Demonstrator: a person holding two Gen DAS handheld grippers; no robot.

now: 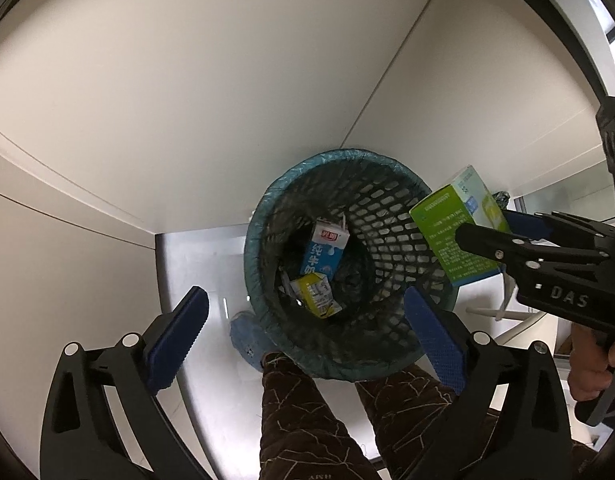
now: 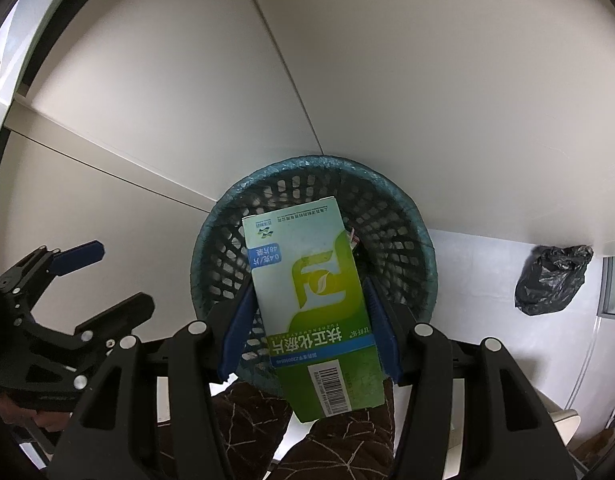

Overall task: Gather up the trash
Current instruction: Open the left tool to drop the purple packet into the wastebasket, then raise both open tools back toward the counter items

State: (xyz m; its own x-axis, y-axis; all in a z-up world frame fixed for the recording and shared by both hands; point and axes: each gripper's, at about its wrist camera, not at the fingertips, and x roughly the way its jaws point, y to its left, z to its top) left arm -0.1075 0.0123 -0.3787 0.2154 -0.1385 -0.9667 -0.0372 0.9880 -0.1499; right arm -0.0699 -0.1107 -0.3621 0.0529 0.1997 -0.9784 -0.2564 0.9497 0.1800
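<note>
A dark mesh trash basket [image 1: 391, 208] with a teal liner stands on the floor below both grippers; it also shows in the right wrist view [image 2: 403, 220]. Inside lie a blue and white milk carton [image 1: 325, 252] and a yellow carton [image 1: 317, 296]. My right gripper [image 2: 313, 320] is shut on a green and white medicine box [image 2: 311, 292] and holds it over the basket's rim; the box [image 1: 455, 228] shows at the basket's right edge in the left wrist view. My left gripper [image 1: 303, 336] is open and empty above the basket's near side.
A white wall with a corner seam stands behind the basket. A black plastic bag [image 2: 551, 280] lies on the floor to the right. The person's legs in brown patterned trousers [image 1: 303, 412] and a blue shoe cover [image 1: 247, 336] are beside the basket.
</note>
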